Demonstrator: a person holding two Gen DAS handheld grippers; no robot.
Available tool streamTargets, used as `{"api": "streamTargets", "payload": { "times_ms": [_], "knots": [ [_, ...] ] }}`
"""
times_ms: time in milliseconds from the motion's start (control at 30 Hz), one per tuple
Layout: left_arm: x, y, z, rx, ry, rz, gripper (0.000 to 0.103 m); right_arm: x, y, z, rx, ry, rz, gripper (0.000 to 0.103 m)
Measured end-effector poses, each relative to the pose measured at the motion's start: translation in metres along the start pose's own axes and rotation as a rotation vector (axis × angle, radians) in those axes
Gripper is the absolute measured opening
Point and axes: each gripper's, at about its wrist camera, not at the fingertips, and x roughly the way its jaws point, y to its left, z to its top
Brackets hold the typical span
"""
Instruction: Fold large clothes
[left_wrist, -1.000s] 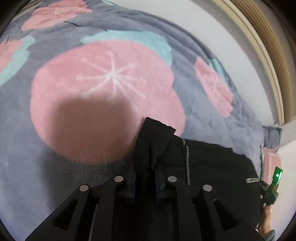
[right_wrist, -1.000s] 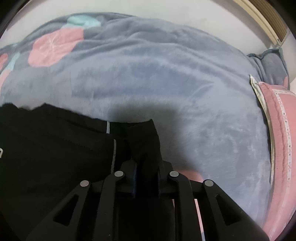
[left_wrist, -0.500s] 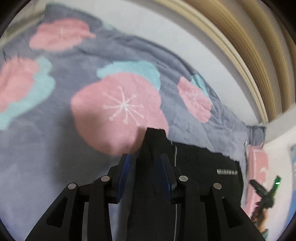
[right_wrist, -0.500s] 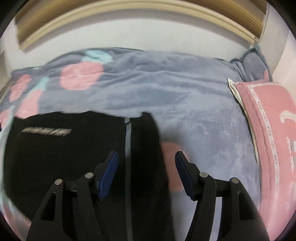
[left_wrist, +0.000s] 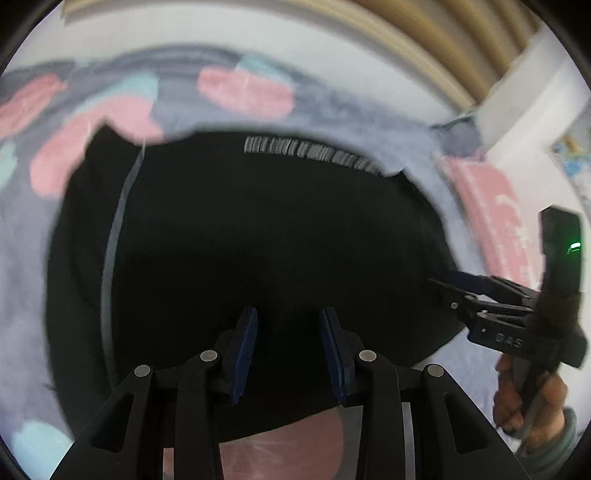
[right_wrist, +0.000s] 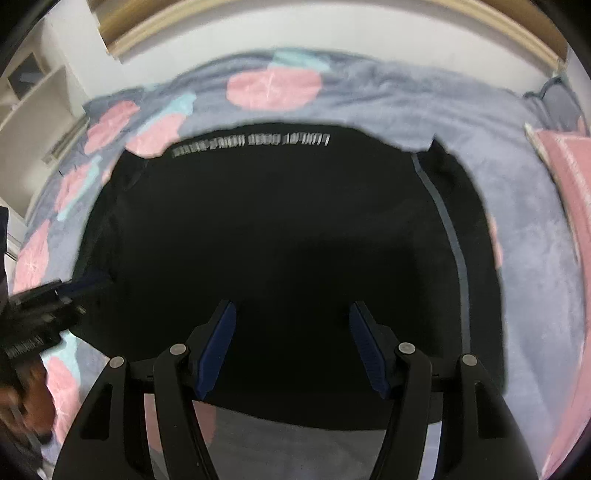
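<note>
At the bottom of the left wrist view, the left tool (left_wrist: 290, 347) has its blue-padded jaws parted with nothing between them; they have just been opening and hang above the cloth, not touching it. The right tool (right_wrist: 291, 350) likewise stands spread wide and empty, its jaws having just been opening, over the near part of the same cloth. Below both lies the large black garment (right_wrist: 280, 236), spread flat on the bed, with a thin grey stripe (right_wrist: 448, 229) running down one side fold and a line of blurred white lettering (right_wrist: 251, 144) near its far edge. Under it is the grey fleece blanket with pink and teal round blossoms (right_wrist: 369, 96), covering the bed. At the right edge lies a pink pillow (left_wrist: 491, 210). Beyond the bed are a white wall and a pale wooden frame (right_wrist: 332, 7).
</note>
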Motion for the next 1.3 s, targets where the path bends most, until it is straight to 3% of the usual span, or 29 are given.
{"api": "streamTargets", "payload": {
  "times_ms": [133,267,433,500,600,667,767,867,1033,1133,1300],
  "knots": [
    [0.046,0.017,-0.002,-0.065,0.092,0.035,0.036,0.044,-0.001,-0.009,-0.001,0.082,-0.009,0.068],
    [0.064,0.026,0.002,-0.078,0.11,0.047,0.036,0.059,-0.001,-0.017,0.012,0.055,-0.021,0.069],
    [0.05,0.022,0.006,-0.063,0.109,0.035,0.036,0.042,-0.003,-0.008,0.01,0.084,0.011,0.07],
    [0.031,0.015,0.017,-0.035,0.079,0.022,0.036,0.021,-0.005,0.005,0.015,0.034,0.049,0.07],
    [0.002,0.004,0.051,0.001,-0.028,0.028,0.039,-0.002,-0.006,0.037,0.016,-0.055,0.039,0.07],
    [0.005,0.007,0.07,-0.016,-0.025,0.014,0.044,0.003,-0.008,0.059,0.017,-0.067,0.019,0.07],
    [0.036,0.025,0.094,-0.061,0.012,0.05,0.044,0.036,-0.017,0.083,0.035,-0.022,0.008,0.07],
    [0.077,0.053,0.096,-0.152,0.097,0.02,0.043,0.081,-0.023,0.085,0.056,0.087,-0.004,0.073],
    [0.1,0.053,0.09,-0.139,0.095,0.053,0.043,0.093,-0.018,0.073,0.02,0.065,-0.044,0.074],
    [0.091,0.046,0.086,-0.083,0.079,0.07,0.043,0.085,-0.023,0.071,0.028,0.06,-0.023,0.074],
    [0.042,0.038,0.073,-0.033,0.022,0.018,0.044,0.038,-0.032,0.058,0.038,0.012,0.026,0.074]
  ]
}}
